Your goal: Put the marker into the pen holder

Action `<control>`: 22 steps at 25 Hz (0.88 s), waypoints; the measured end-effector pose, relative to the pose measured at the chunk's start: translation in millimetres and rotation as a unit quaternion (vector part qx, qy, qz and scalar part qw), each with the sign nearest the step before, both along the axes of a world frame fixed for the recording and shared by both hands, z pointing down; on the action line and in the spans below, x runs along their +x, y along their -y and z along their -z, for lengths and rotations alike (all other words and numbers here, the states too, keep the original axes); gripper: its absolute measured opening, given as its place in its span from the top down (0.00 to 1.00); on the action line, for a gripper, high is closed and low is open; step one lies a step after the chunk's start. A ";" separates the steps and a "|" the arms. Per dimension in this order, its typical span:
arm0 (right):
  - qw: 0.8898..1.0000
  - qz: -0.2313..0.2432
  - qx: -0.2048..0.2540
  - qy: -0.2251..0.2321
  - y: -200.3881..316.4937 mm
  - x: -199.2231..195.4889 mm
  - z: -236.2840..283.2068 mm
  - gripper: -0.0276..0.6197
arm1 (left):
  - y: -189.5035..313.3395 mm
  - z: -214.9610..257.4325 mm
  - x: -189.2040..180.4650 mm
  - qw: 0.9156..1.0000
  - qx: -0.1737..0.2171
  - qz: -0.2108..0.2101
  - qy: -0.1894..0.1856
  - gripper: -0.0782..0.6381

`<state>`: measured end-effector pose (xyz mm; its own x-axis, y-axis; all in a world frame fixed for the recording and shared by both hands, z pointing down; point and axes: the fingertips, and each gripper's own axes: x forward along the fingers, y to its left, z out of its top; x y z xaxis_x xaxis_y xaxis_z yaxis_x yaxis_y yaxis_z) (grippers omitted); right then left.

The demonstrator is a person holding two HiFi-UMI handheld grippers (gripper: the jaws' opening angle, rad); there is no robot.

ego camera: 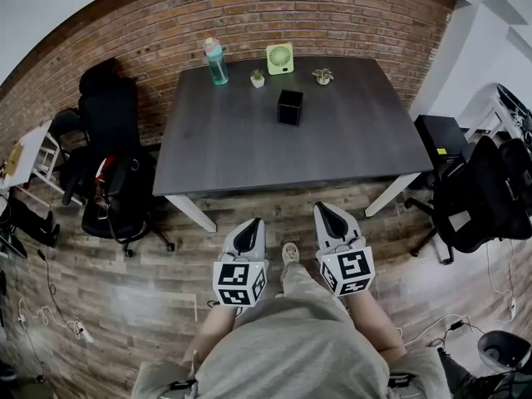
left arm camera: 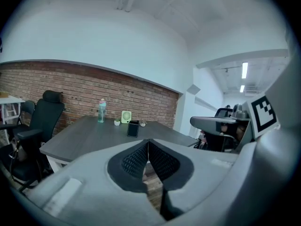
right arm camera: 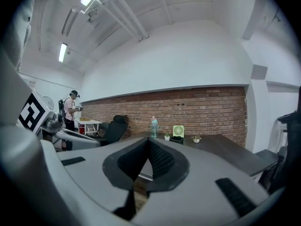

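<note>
Task not begun, as far as we can judge. Left gripper [ego camera: 252, 223] and right gripper [ego camera: 322, 209] are held side by side in front of the body, over the wooden floor [ego camera: 166, 289] and well short of the table [ego camera: 357, 148]. Each gripper's own view shows its jaws closed tip to tip, with nothing between them. Both are empty.

Pen holder [ego camera: 289, 106]: a black box, upright, in the far middle of the table and apart from everything else. Marker: we find it in no view. It is in neither gripper, and we can make none out on the tabletop. Whether it already sits inside the holder cannot be told from here.

By our reckoning all of it is left: find the marker, close on it, carry it over and drop it in.

Along the far edge stand a bottle [ego camera: 216, 61], a small fan [ego camera: 280, 58] and two potted plants [ego camera: 258, 78], all just beyond the holder. Black office chairs [ego camera: 112, 165] flank the table left and right. Cables [ego camera: 58, 314] trail on the floor at near left. Another person [right arm camera: 71, 108] stands far off to the left. Nothing lies between us and the holder; the fan and plants would crowd only a reach past it.
</note>
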<state>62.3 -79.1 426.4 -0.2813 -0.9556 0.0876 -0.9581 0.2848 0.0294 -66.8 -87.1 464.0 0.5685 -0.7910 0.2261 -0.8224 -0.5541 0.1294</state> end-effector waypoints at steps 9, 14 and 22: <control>1.000 0.005 0.000 0.004 -2.0 0.4 -4.1 0.95 | -3.4 -3.9 0.9 1.000 -0.003 0.004 0.002 0.87; 1.000 -0.002 0.003 0.005 -1.7 -0.4 -3.2 0.95 | -3.5 -4.0 -0.5 1.000 -0.003 0.000 0.006 0.87; 1.000 -0.008 0.013 0.002 -1.1 -2.7 1.7 0.95 | -3.8 -2.5 -4.9 1.000 0.000 0.000 0.004 0.87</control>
<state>59.6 -78.1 424.7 -0.2663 -0.9620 0.0606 -0.9627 0.2686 0.0323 -71.8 -83.3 466.4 0.5663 -0.7913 0.2306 -0.8236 -0.5540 0.1215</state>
